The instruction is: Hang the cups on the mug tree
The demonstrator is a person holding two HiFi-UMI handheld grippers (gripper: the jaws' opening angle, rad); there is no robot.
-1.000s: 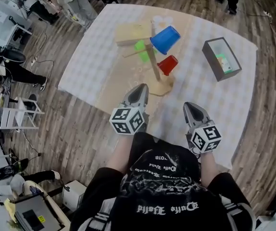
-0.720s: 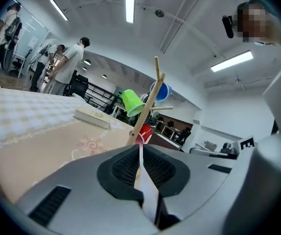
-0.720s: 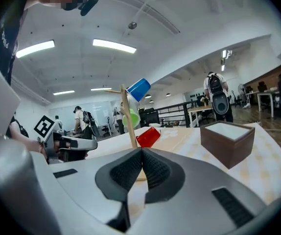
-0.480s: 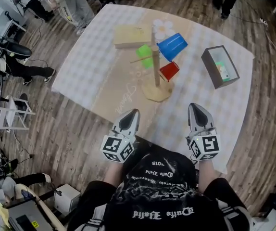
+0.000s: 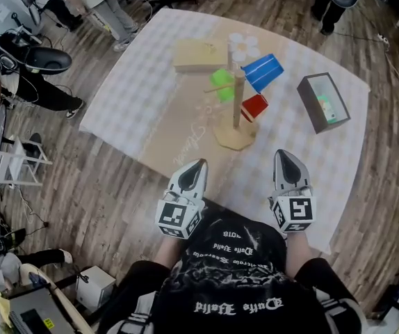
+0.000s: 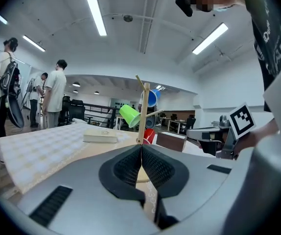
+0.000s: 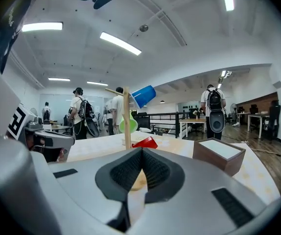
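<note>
The wooden mug tree [image 5: 238, 103] stands on the table, just beyond my grippers. Three cups hang on its pegs: a blue cup [image 5: 263, 71] high on the right, a green cup [image 5: 222, 85] on the left and a red cup [image 5: 254, 107] low on the right. My left gripper [image 5: 194, 167] is over the table's near edge; its jaws have just been closing and are shut with nothing between them. My right gripper [image 5: 287, 157] is level with it, also shut and empty. Both point at the tree [image 6: 143, 111] [image 7: 126, 116] from a short way back.
A brown open-topped box [image 5: 323, 103] sits to the right of the tree. A flat wooden block [image 5: 199, 55] and some white round pieces [image 5: 243, 44] lie behind it. The checked cloth [image 5: 137, 89] covers the table. People stand beyond the far left corner.
My left gripper has drawn back from beside the tree's base toward my body and closed. The right gripper has shifted only slightly. The cups have stayed on their pegs.
</note>
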